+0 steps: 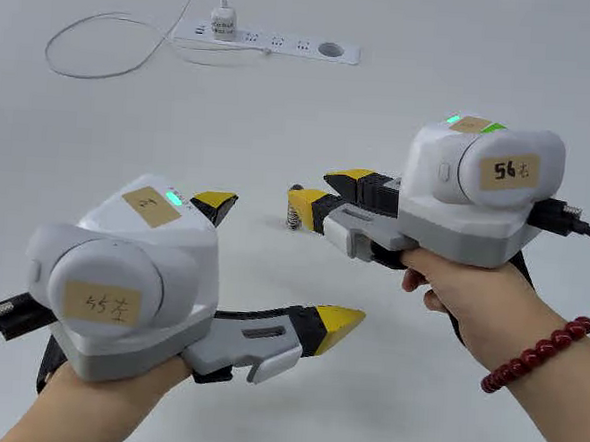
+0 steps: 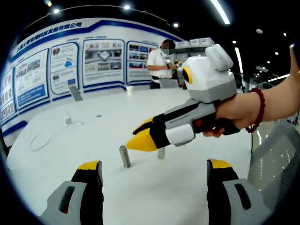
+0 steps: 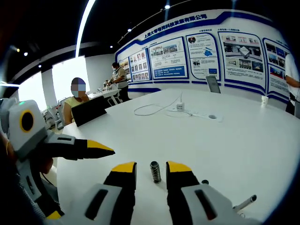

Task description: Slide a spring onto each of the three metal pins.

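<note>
Right gripper [image 1: 322, 186] has its jaws partly apart and grips nothing. The spring [image 3: 155, 171] stands upright on the white table [image 1: 283, 90], in line with the gap between its yellow tips, apparently untouched. A bare pin [image 3: 246, 202] lies nearby. Left gripper [image 1: 280, 263] is spread wide and empty, well back from the spring.

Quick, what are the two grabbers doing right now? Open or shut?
Left gripper: wide open, holding nothing.
Right gripper: slightly open, the spring stands at its tips, not gripped.
</note>
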Available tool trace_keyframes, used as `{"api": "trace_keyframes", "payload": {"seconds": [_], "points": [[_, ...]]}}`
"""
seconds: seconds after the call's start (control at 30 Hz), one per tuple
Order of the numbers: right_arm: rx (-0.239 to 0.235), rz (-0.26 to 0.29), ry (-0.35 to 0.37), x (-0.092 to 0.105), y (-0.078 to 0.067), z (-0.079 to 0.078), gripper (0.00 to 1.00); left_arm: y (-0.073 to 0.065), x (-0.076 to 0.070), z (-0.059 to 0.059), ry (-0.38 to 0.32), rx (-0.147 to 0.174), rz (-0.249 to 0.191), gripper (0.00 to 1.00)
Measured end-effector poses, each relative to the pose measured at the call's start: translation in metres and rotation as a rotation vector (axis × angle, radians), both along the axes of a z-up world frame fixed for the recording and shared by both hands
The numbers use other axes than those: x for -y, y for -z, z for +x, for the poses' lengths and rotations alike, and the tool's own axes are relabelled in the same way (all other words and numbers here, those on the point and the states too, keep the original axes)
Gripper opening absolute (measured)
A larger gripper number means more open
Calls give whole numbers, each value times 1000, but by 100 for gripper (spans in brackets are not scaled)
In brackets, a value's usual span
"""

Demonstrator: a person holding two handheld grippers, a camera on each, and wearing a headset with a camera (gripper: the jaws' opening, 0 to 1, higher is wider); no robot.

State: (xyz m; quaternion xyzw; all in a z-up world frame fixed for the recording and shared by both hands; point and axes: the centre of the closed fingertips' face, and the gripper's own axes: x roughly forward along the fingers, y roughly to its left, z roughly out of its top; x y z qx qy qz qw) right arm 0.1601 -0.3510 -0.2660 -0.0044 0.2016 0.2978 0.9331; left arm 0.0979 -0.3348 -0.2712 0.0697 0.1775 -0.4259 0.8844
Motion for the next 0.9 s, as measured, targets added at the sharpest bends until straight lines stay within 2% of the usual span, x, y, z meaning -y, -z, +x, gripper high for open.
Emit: {"api": "trace_keyframes", "payload": {"seconds": [0.53, 0.9], "points": [[4, -7, 42, 31, -10, -18, 34, -1, -1, -1, 0, 6, 3, 91], [5, -19, 90, 62, -9, -30, 42, -1, -2, -2, 8, 23, 23, 86]]}}
